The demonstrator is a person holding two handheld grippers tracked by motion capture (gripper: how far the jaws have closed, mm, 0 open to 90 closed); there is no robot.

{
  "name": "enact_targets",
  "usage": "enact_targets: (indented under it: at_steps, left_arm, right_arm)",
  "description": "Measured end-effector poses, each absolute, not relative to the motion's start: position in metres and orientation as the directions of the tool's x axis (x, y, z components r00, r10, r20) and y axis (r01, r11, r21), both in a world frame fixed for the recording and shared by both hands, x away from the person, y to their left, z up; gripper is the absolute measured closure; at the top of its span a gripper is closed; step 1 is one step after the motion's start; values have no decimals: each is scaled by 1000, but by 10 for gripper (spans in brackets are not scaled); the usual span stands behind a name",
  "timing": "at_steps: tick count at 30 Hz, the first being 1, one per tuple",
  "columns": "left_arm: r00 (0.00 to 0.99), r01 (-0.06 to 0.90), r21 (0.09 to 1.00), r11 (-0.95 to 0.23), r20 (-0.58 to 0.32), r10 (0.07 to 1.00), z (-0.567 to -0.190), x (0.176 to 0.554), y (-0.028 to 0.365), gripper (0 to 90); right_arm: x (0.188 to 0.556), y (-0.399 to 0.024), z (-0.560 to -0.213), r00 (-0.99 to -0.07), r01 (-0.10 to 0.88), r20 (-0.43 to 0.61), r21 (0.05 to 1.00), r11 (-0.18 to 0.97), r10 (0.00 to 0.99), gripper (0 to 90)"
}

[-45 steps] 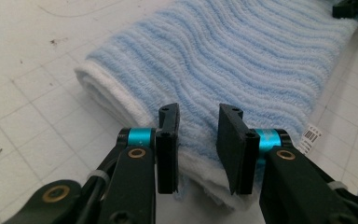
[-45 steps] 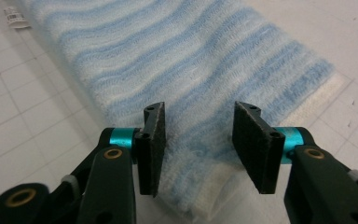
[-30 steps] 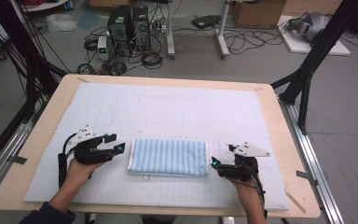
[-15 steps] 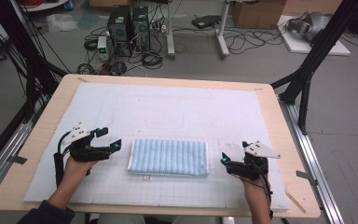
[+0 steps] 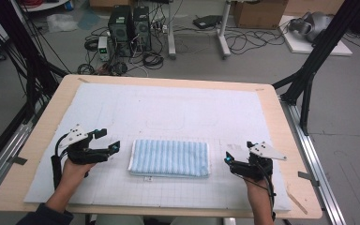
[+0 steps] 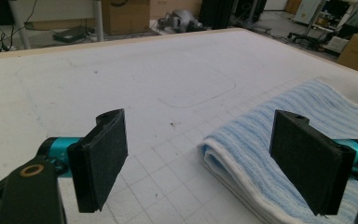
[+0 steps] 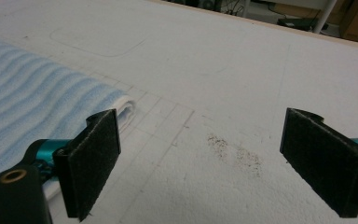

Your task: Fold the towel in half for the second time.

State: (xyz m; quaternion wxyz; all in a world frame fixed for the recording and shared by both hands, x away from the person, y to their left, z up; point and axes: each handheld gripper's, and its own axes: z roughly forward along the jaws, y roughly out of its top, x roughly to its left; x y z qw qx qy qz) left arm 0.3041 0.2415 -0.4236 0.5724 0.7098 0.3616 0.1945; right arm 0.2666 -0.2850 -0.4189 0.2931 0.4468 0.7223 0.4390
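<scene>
A blue striped towel, folded into a flat rectangle, lies on the white gridded mat near the table's front. My left gripper rests just left of the towel's left end with a small gap. Its jaws have just been opening and nothing is between them. In the left gripper view the left gripper stands wide, with the towel's folded edge ahead on the right. My right gripper sits just right of the towel's right end. The right gripper is open over bare mat, the towel on its left.
The wooden table edge frames the mat. A faint rounded rectangle outline is drawn on the mat behind the towel. Dark crumbs speckle the mat by the right gripper. Computer towers and cables lie on the floor beyond.
The right gripper has drawn back to the right, off the towel's end. The left gripper's jaws have spread wider beside the towel's left end. The towel lies still.
</scene>
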Motion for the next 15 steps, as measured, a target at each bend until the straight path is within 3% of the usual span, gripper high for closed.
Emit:
enact_targets:
  at_steps: [15]
  left_arm:
    - [664,302,950,-84,-146,733,-427,305,243,211]
  right_arm:
    - [269,-284,-420,-434,389,-25,897,212,901,115]
